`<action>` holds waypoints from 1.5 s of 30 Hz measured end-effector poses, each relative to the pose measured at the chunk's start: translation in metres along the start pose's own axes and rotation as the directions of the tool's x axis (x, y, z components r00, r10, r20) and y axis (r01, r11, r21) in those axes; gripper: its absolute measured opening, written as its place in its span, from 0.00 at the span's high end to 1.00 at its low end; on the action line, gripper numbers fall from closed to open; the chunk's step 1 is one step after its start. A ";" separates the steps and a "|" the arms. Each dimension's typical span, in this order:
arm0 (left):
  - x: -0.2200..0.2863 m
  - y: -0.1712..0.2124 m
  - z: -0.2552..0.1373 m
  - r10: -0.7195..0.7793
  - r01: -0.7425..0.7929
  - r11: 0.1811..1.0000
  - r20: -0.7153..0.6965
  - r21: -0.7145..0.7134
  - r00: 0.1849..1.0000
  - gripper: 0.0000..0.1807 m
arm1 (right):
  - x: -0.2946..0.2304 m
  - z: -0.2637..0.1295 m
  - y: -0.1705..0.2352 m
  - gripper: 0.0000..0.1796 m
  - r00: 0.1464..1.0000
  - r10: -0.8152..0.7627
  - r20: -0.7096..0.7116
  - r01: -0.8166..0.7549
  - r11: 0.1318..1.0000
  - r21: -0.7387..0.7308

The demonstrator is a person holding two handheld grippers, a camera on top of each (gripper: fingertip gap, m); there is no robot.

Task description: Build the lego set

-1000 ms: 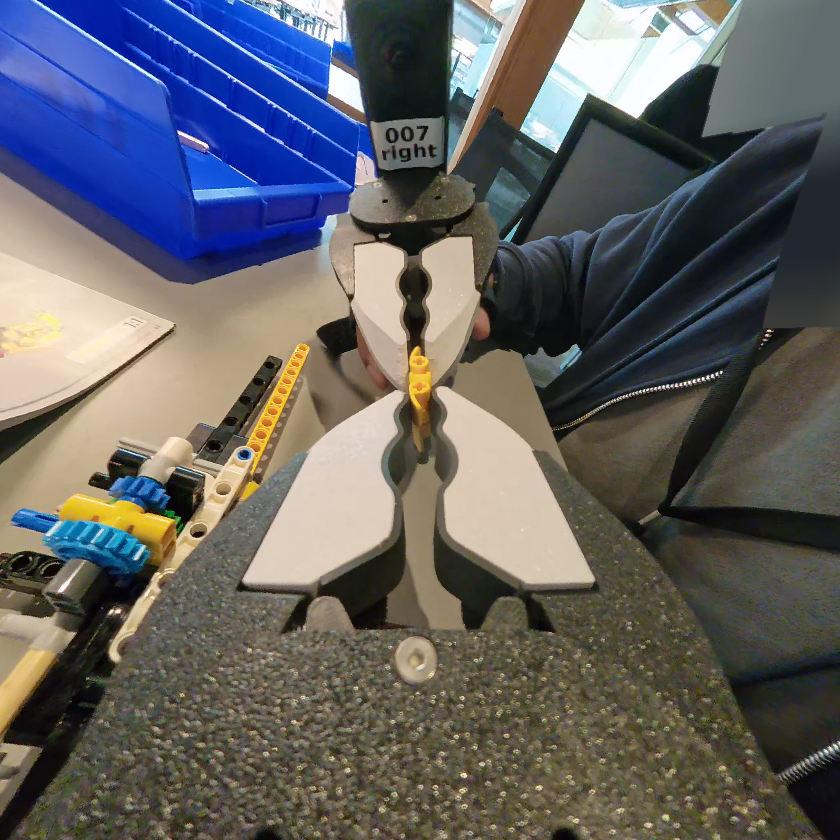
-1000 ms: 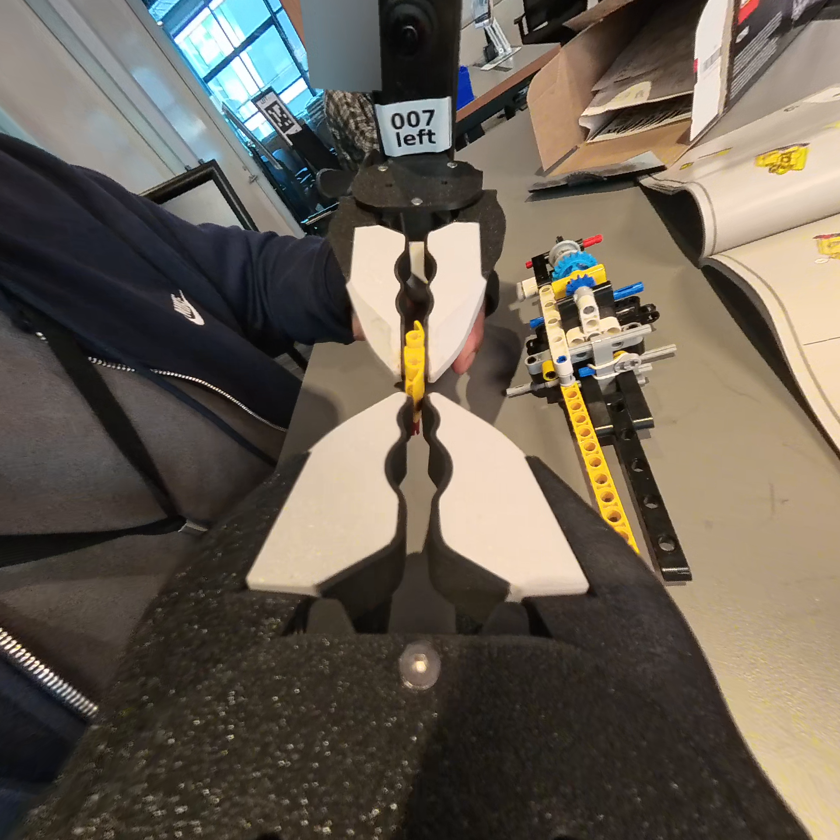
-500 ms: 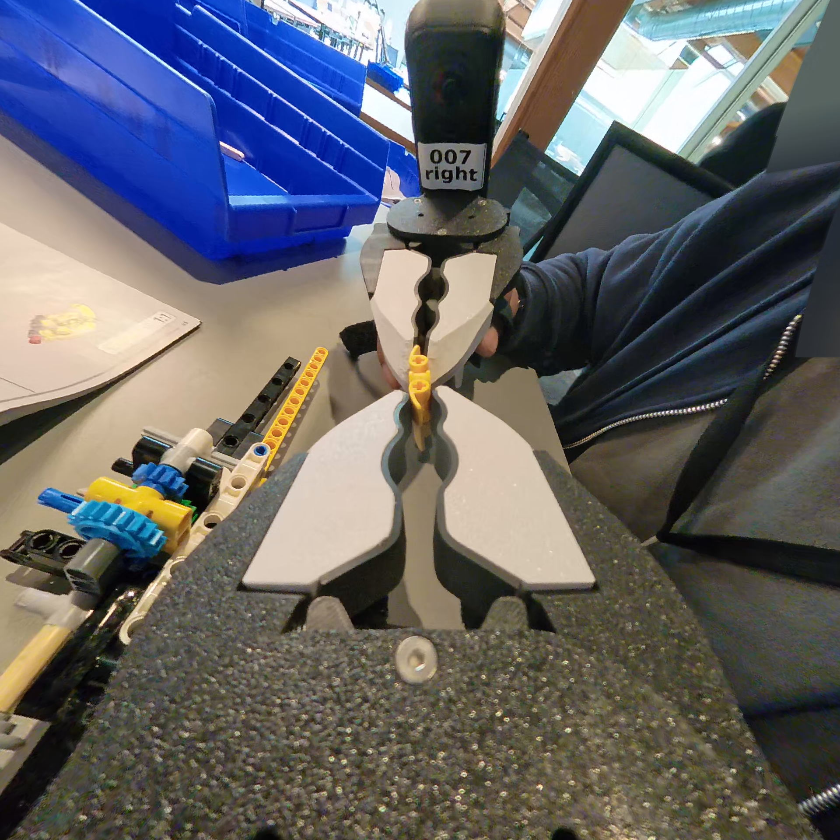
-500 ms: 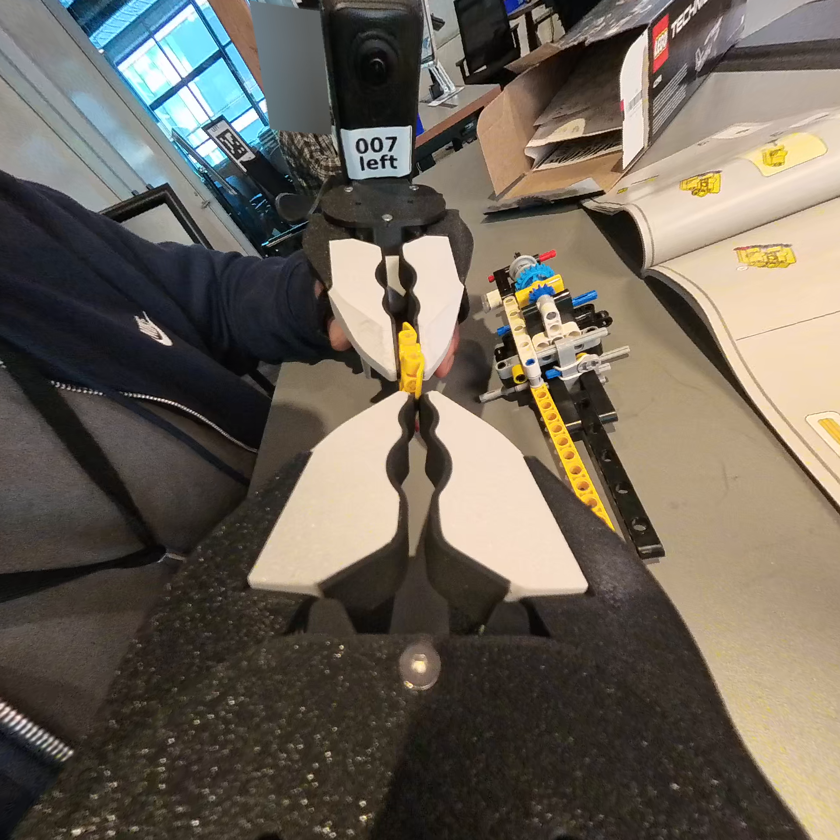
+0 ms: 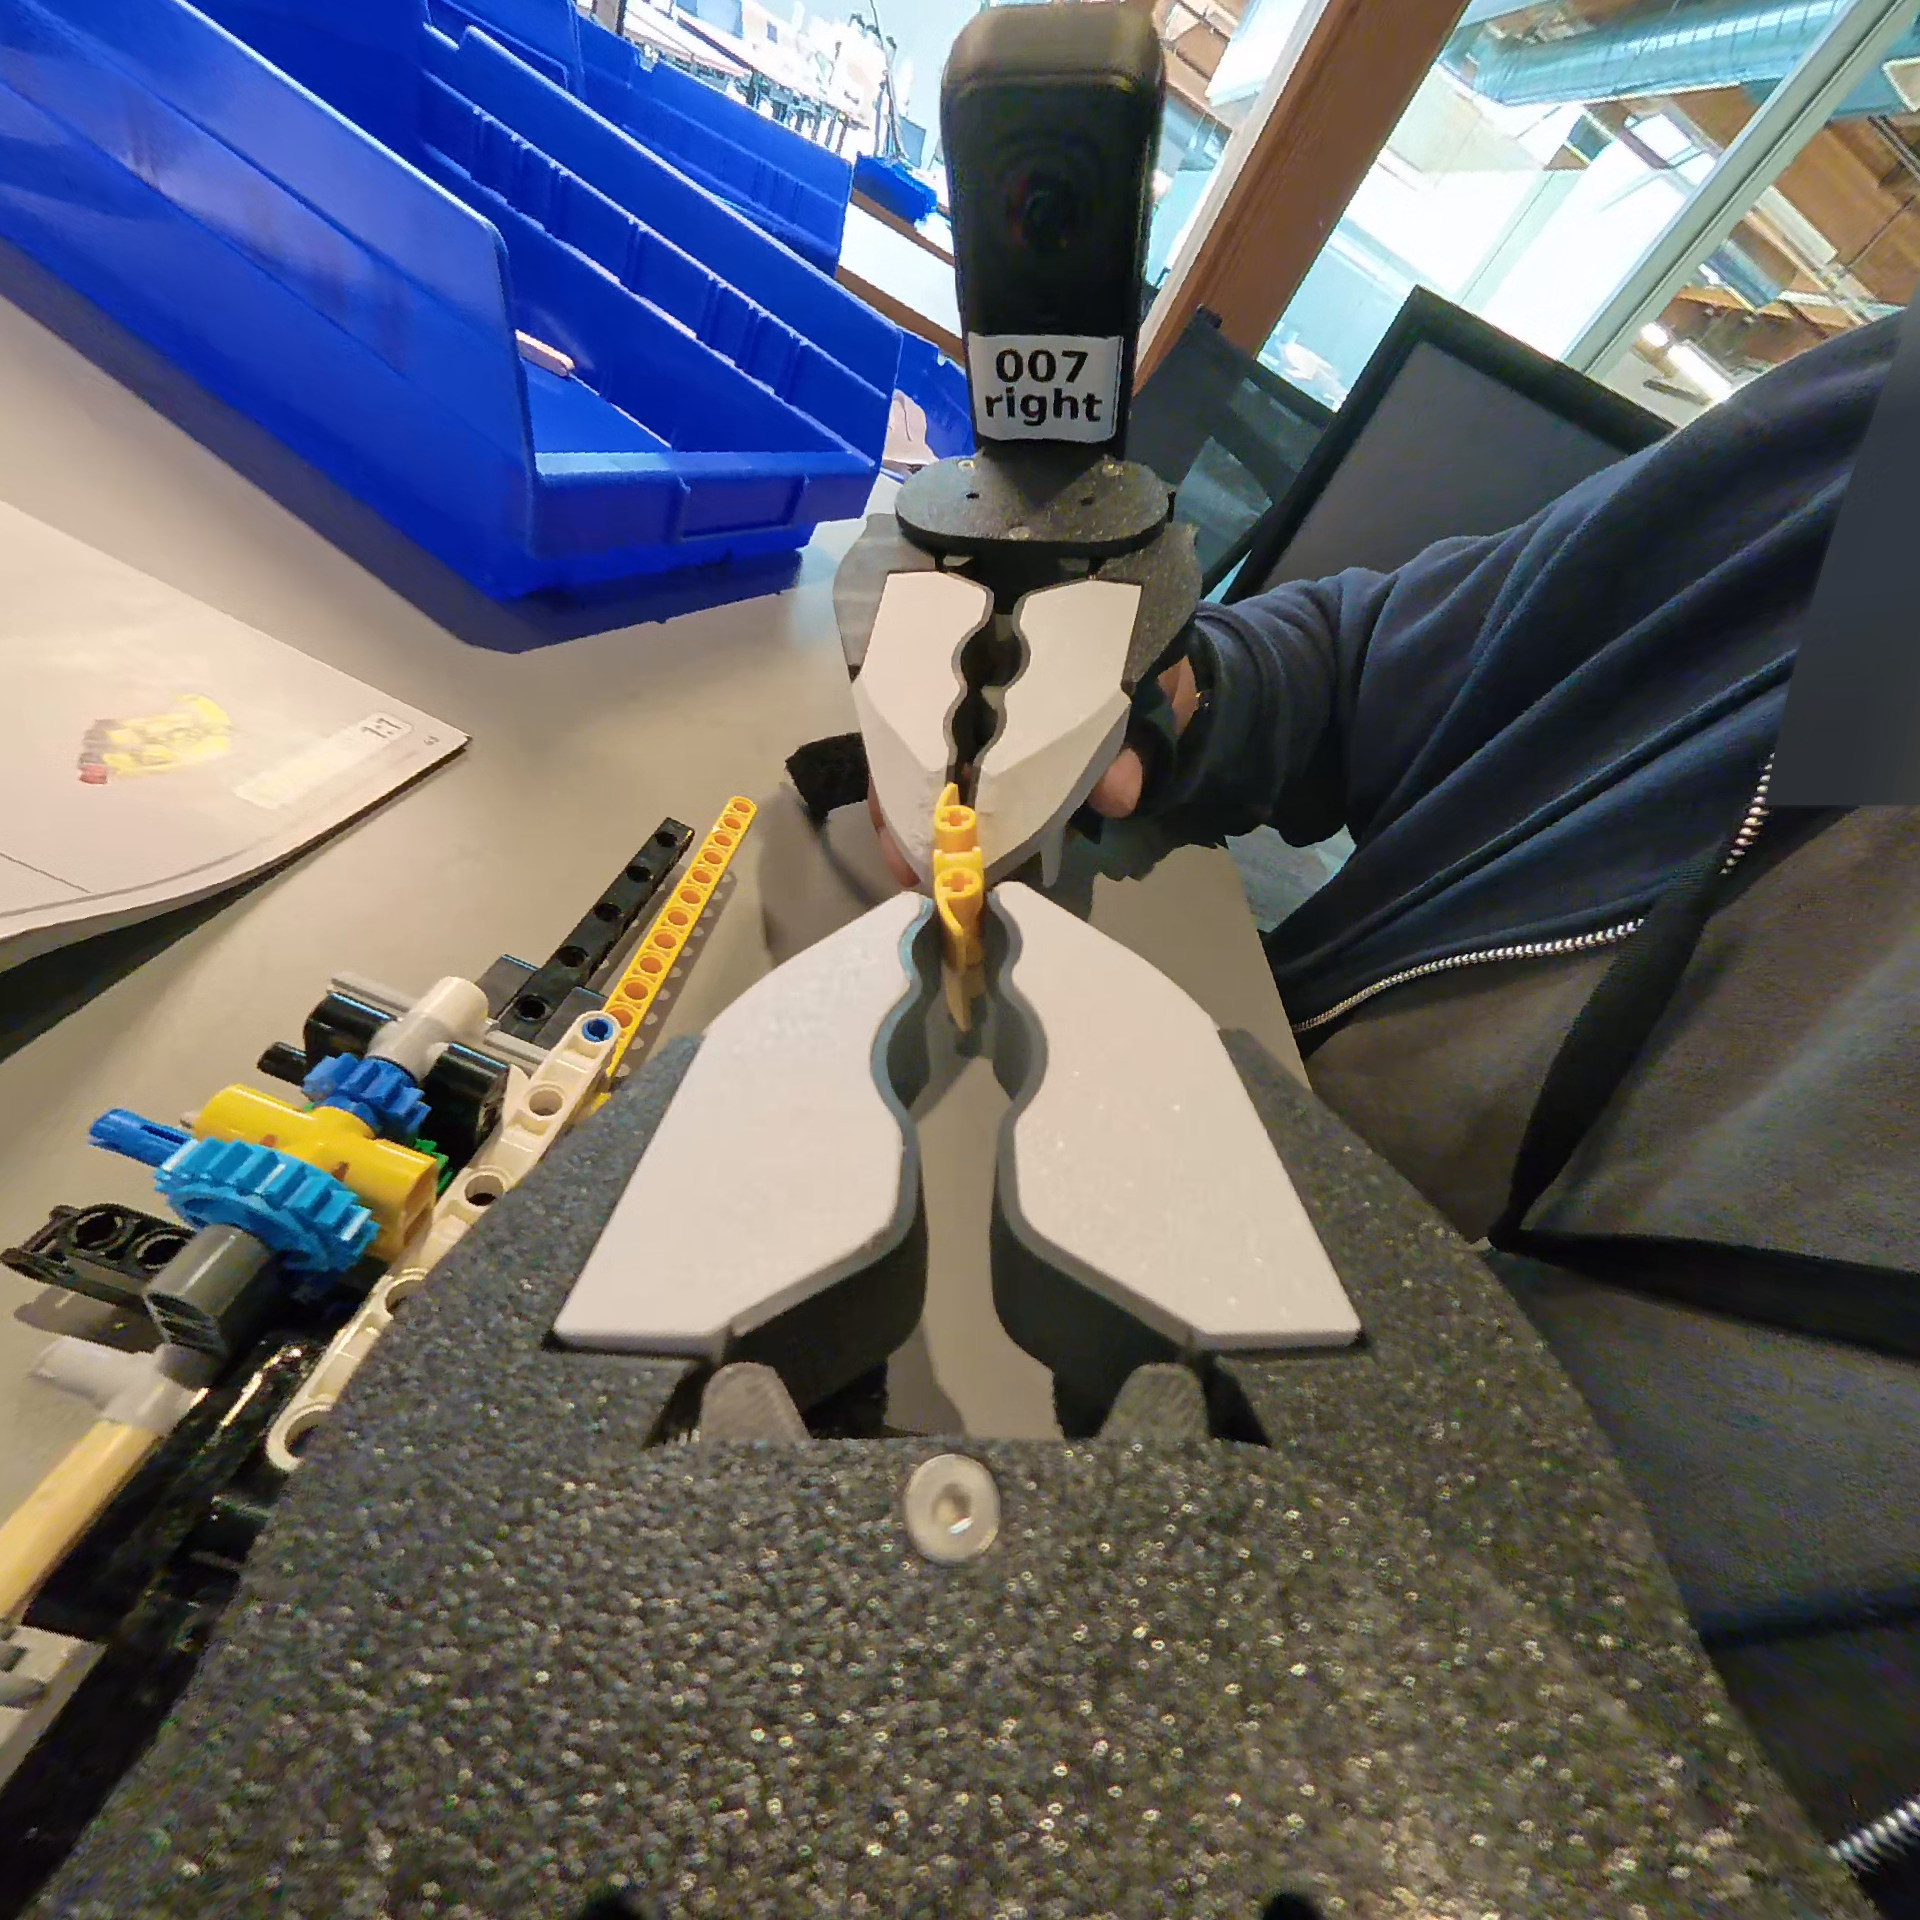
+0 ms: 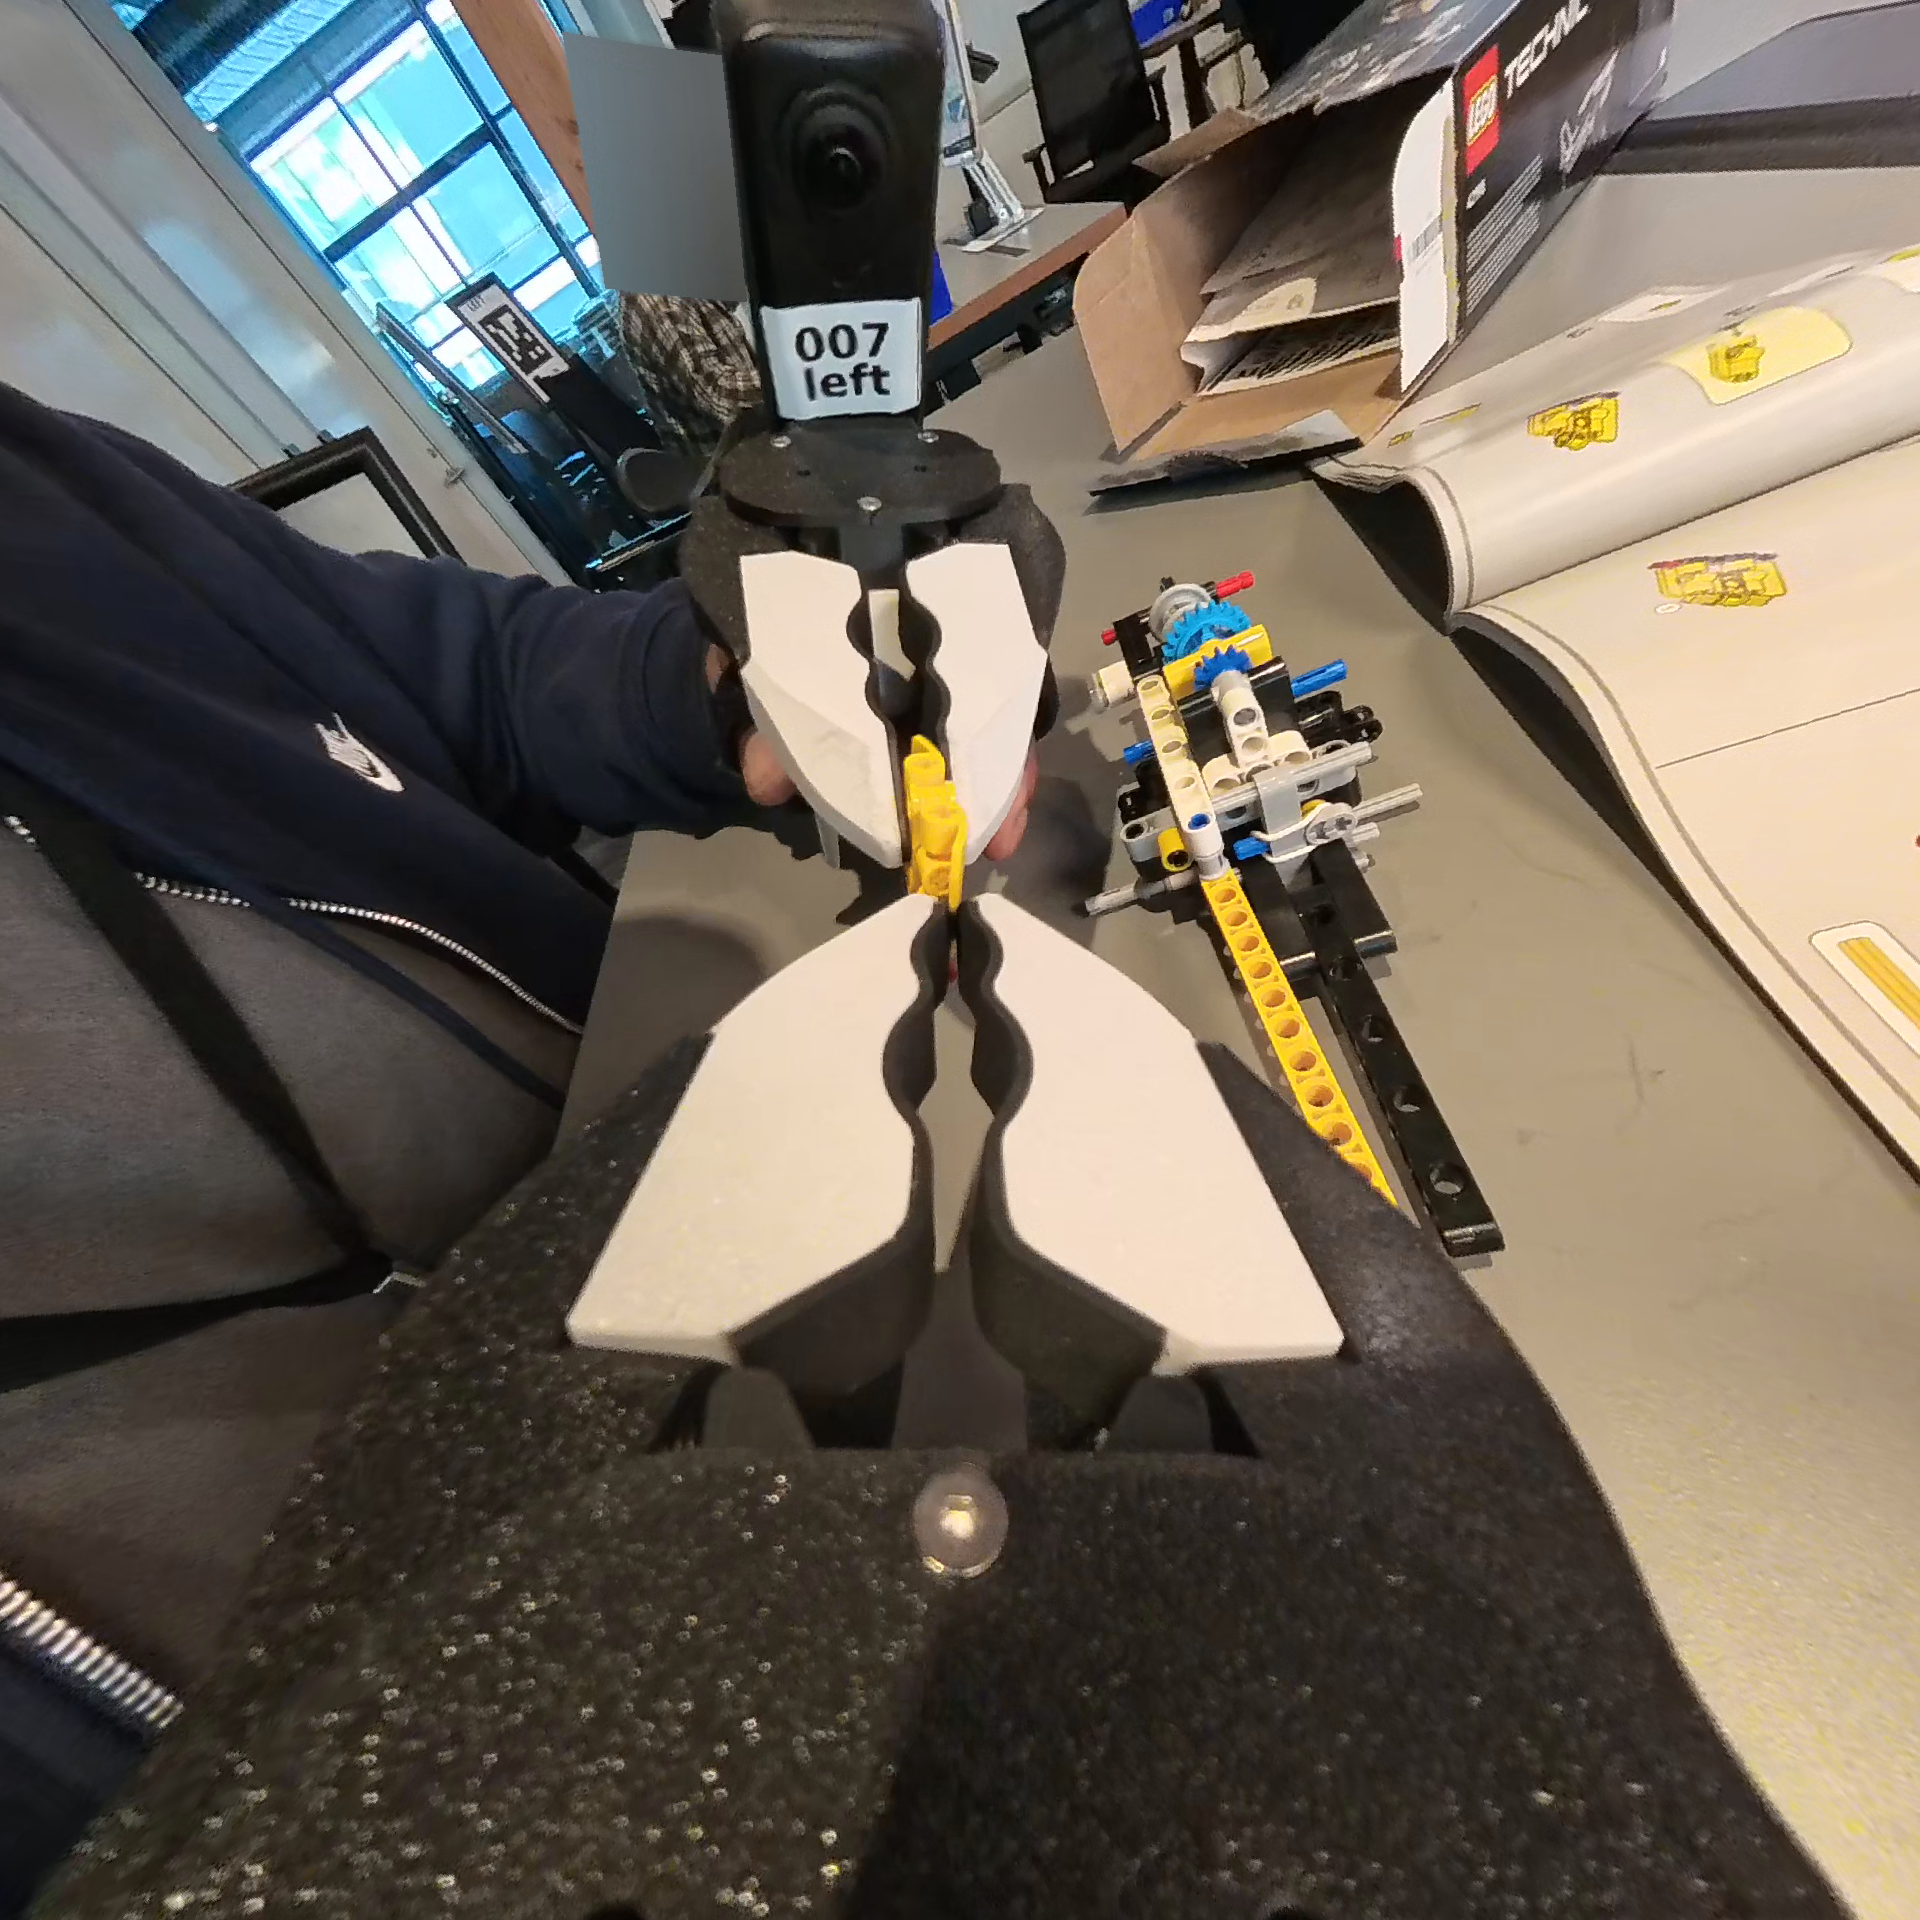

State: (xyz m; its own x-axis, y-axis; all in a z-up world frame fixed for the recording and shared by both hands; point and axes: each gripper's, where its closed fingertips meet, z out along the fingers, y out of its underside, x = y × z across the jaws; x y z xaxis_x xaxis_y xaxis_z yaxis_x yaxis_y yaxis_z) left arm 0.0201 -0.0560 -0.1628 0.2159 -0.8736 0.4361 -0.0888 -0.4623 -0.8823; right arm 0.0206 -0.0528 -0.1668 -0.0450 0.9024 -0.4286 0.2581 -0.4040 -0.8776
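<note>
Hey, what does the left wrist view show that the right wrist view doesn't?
Only the left wrist view shows the blue bins and a single loose instruction sheet. Only the right wrist view shows the open cardboard box and the open instruction booklet. Both show the yellow piece held between the left tool and right tool, plus the partly built model on the table.

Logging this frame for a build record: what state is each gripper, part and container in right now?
left gripper: shut on the yellow connector piece
right gripper: shut on the same piece's other end
yellow connector piece: held in the air between both grippers
chassis assembly: partly built, lying on the table
instruction booklet: open
cardboard box: open
blue bins: open-topped
</note>
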 end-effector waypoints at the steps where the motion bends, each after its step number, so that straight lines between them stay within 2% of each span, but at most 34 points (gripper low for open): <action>1: 0.000 0.000 0.000 -0.003 0.003 1.000 0.001 0.001 1.000 0.96 | 0.000 0.000 0.000 0.99 1.000 0.002 -0.002 -0.002 1.000 0.000; 22: 0.002 0.005 0.002 -0.044 0.045 0.999 0.014 -0.025 0.999 0.96 | -0.001 -0.002 0.006 0.99 0.996 0.085 -0.004 -0.085 0.996 -0.026; 34: 0.001 0.011 0.001 -0.234 0.233 0.971 -0.010 -0.051 0.972 0.96 | 0.000 0.000 0.012 0.99 0.978 0.208 0.001 -0.208 0.977 -0.050; 40: 0.003 0.015 0.000 -0.280 0.279 0.958 -0.010 -0.063 0.960 0.96 | -0.001 -0.001 0.016 0.99 0.967 0.255 0.008 -0.254 0.965 -0.064; 43: -0.007 0.010 -0.018 -0.321 0.321 0.947 0.009 -0.002 0.947 0.96 | 0.016 -0.019 0.014 0.99 0.948 0.316 -0.045 -0.317 0.948 -0.015; 45: -0.010 0.010 -0.028 -0.325 0.325 0.946 0.021 0.014 0.945 0.96 | 0.018 -0.029 0.017 0.99 0.935 0.353 -0.028 -0.354 0.935 -0.032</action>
State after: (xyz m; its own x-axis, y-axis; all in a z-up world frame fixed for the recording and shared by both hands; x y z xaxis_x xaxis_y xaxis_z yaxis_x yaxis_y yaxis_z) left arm -0.0100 -0.0558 -0.1709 0.2532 -0.6723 0.6957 0.0001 -0.7191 -0.6949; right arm 0.0521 -0.0391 -0.1833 0.0758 0.7054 -0.7047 0.2884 -0.6920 -0.6617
